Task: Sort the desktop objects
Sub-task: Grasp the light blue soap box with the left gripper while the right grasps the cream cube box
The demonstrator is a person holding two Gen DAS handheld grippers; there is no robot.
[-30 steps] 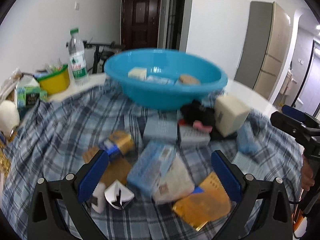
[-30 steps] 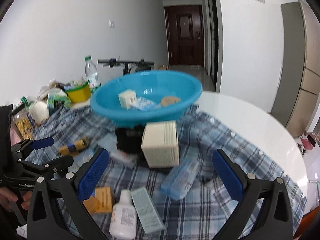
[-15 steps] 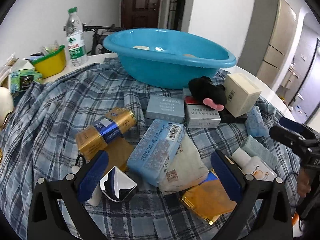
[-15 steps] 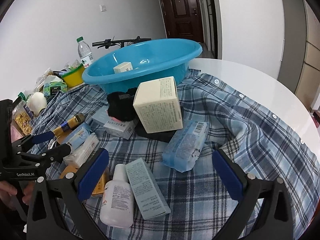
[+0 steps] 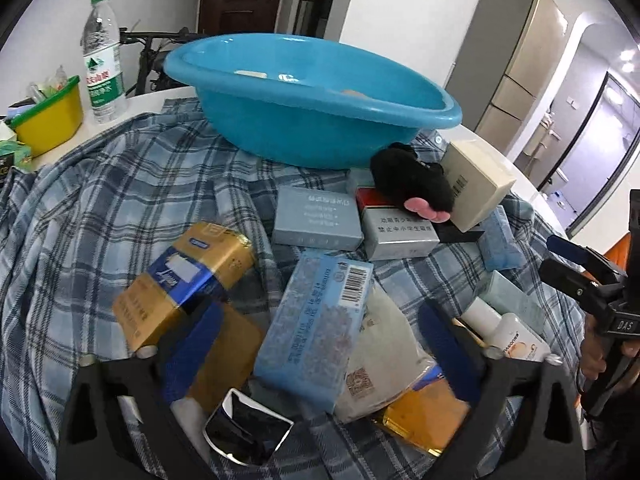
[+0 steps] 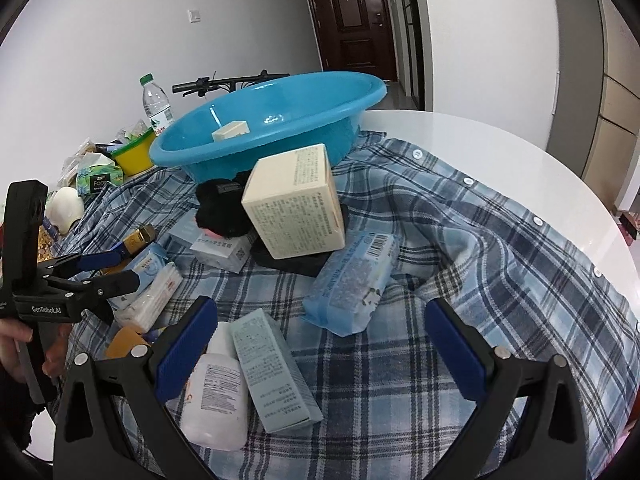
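Clutter awaiting sorting, spread on a blue-and-white checked cloth (image 6: 460,264) over a round white surface (image 6: 500,136).

Receptacle: large round blue plastic basin (image 5: 304,120), far centre. It already holds a cream carton (image 6: 231,131) and a few smaller pieces, so it is probably the sorting destination.

Left gripper (image 5: 316,338): blue-padded fingers apart but closing, straddling a pale blue barcoded wrapped pack (image 5: 316,332) at near centre. The pack lies tilted on a white soft packet (image 5: 380,356), so it sits raised and is likely the easiest piece to take. The pads do not yet press on it. A gold-and-blue carton (image 5: 184,280) lies just left of the left finger, and a flat gold sachet (image 5: 424,416) lies near right.

Right gripper (image 6: 320,354): fingers wide apart, nothing clamped. It hangs over a white plastic bottle (image 6: 216,396) and a pale green slim carton (image 6: 276,372), which lie side by side by its left finger.

Middle heap: cream cube carton (image 6: 294,206) leaning on a flat black slab (image 6: 296,262), black plush toy (image 5: 412,184), grey-blue flat box (image 5: 316,218), and a second pale blue wrapped pack (image 6: 352,276).

Far left, off the cloth: clear water bottle (image 5: 102,56) and yellow tub (image 5: 50,122), seemingly not part of the sort.
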